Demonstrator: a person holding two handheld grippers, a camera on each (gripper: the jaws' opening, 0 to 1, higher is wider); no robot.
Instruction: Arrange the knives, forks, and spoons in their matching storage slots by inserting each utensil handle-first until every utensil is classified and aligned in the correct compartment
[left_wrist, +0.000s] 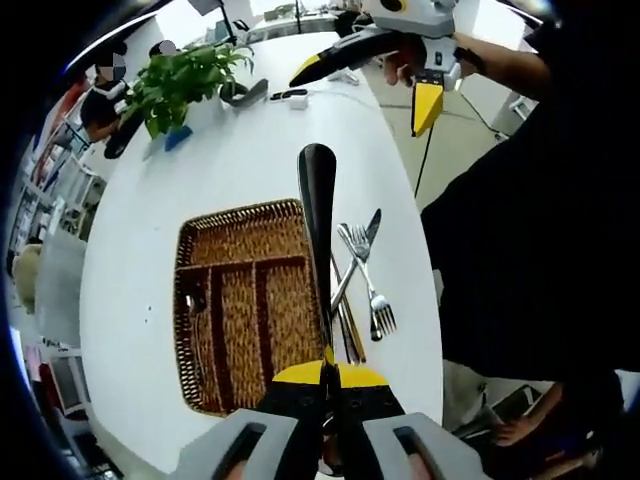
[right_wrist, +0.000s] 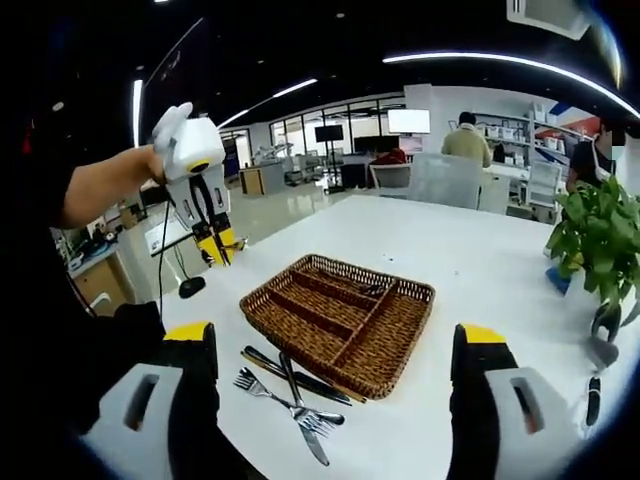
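Note:
My left gripper (left_wrist: 330, 372) is shut on a dark glossy utensil (left_wrist: 318, 210) that points away over the right side of the wicker cutlery basket (left_wrist: 240, 225). I cannot tell which kind of utensil it is. Something shiny (left_wrist: 190, 300) lies in the basket's left slot. Forks (left_wrist: 366, 270) and a knife (left_wrist: 372, 226) lie crossed on the table right of the basket. The right gripper (left_wrist: 366, 88) hangs open above the far table. In the right gripper view, my right gripper (right_wrist: 335, 345) is wide open over the basket (right_wrist: 290, 322), with forks (right_wrist: 262, 386) and a knife (right_wrist: 305, 425) in front. The left gripper (right_wrist: 218, 245) is held high at left.
A potted plant (left_wrist: 180, 80) (right_wrist: 600, 230) stands on the white table (left_wrist: 250, 150) beyond the basket, with small dark items near it. A person's dark clothing fills the table's right side in the left gripper view. Seated people and desks are in the background.

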